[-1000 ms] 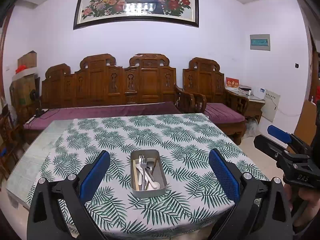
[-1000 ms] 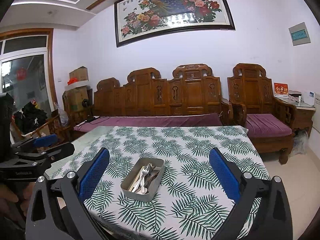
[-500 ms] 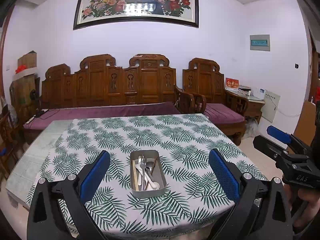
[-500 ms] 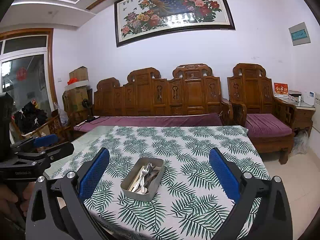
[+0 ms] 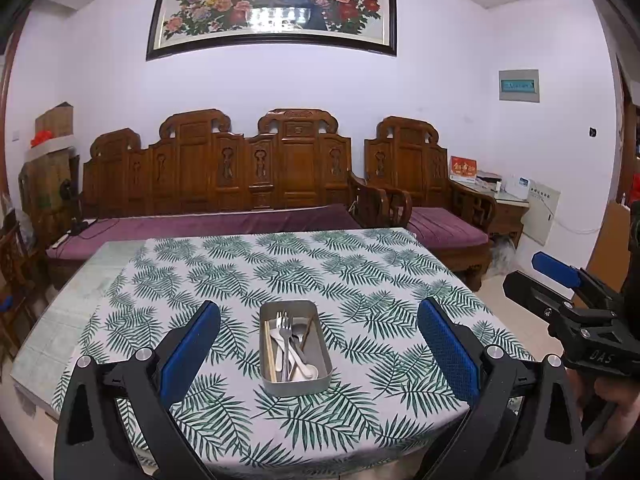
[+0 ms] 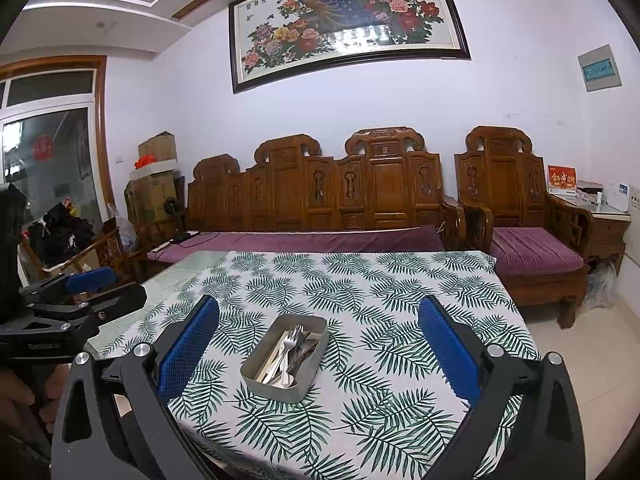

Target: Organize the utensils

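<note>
On the left, our left gripper [image 5: 318, 344] hangs wide apart and empty over the near edge of the worktop [image 5: 360, 280]; its view alone shows a hand [image 5: 616, 400] under the right gripper [image 6: 318, 344]. The metal tray [image 5: 295, 384] sits mid-worktop, near the front, with a fork [image 5: 283, 326], spoons and chopsticks piled inside. The right view alone shows the window [image 6: 44, 152]. Our right gripper is equally wide, holding nothing. Nothing has shifted since earlier frames. The utensils overlap, so we cannot count them.
</note>
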The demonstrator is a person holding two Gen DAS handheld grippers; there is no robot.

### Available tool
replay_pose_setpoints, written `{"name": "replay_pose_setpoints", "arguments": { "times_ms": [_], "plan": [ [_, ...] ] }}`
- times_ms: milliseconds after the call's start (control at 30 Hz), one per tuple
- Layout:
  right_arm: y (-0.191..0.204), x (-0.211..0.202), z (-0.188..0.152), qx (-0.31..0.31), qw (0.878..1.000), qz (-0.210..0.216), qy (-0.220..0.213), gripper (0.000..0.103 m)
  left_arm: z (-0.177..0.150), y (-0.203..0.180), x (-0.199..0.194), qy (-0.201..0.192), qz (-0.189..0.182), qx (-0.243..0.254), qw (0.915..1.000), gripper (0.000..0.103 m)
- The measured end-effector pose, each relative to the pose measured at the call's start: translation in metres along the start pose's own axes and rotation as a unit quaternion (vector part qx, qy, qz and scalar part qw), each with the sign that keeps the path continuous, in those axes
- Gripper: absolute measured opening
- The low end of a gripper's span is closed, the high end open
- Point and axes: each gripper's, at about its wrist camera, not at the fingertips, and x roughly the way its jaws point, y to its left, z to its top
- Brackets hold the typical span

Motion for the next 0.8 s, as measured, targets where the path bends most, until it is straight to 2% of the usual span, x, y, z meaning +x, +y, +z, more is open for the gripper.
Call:
{"name": "replay_pose_setpoints", "arguments": {
  "times_ms": [800],
  "plan": [
    [0.0026, 0.0009, 0.0010, 0.000, 1.000, 0.004, 0.000, 0.100, 0.0007, -0.0052, -0.0019, -0.002, -0.002, 0.001, 1.0000, 0.095]
  ]
}}
